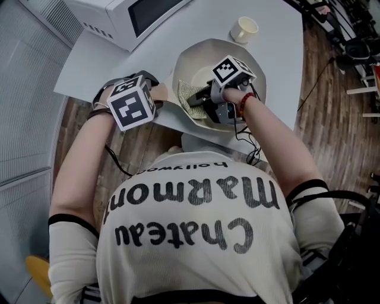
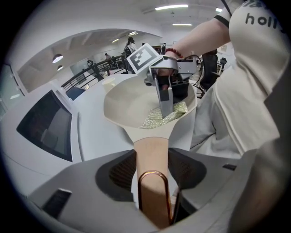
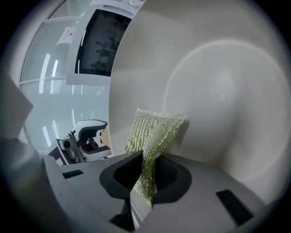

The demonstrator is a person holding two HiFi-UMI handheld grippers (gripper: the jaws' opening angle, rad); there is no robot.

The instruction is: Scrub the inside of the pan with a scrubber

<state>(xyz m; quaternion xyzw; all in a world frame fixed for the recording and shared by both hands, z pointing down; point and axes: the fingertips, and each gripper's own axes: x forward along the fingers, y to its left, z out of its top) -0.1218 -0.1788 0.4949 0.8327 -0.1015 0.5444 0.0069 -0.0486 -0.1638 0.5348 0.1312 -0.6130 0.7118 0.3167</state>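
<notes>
A: Nearest the right gripper's camera: glittery green-and-silver mesh scrubber, pinched edge-on in the right gripper, jaws clamped on its lower end. The free end fans out against the inside wall of the cream round pan, just beside the flat base ring, not on it.

B: Pan held?

A: Yes. The left gripper is closed on the tan handle, a pad on each side, with the copper hanging loop toward the camera. Pan looks tipped up, bowl facing the right gripper. Can't tell if its base touches anything.

B: So the step is scrubbing the wall on the handle side.

A: My read too. To do it well, lay the mesh flatter so more than the edge bears on the surface. Keep the jaw tips off the coating. Work the wall, then sweep across the base. The left grip must resist the push or the pan twists.

B: Surroundings?

A: Pan is at the near edge of the white table. Small pale cup is beyond the far rim, apart from it. White microwave is further left. Neither is in the way.
</notes>
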